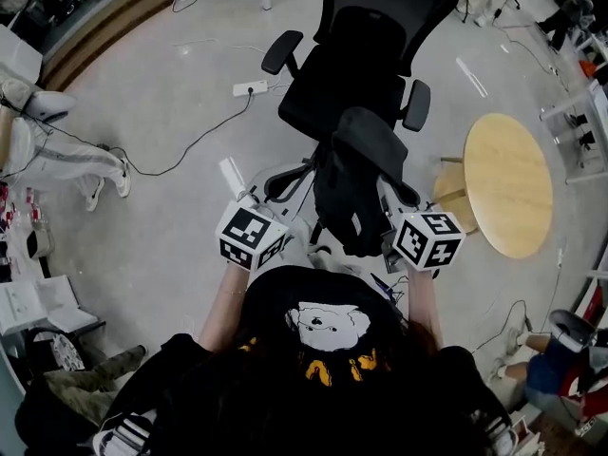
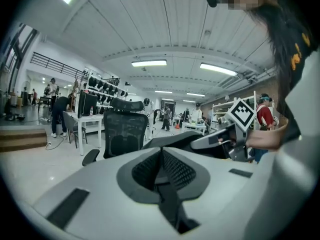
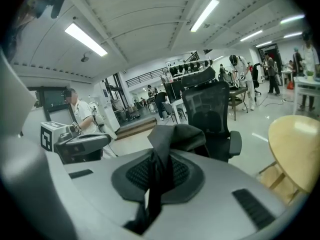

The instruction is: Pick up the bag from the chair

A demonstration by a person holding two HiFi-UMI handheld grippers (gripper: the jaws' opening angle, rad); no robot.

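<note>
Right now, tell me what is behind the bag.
The black chair stands behind the bag, which hangs from the right gripper's shut jaws. The chair's backrest and armrests show; the bag hides the front edge of its seat.

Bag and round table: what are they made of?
The bag looks like soft black cloth with a matte finish; it folds and droops. The round table looks like smooth pale wood, though it may only be a wood-look top.

nothing legible; the yellow print (image 1: 331, 367) on the black shirt (image 1: 275, 302) is unreadable.
</note>
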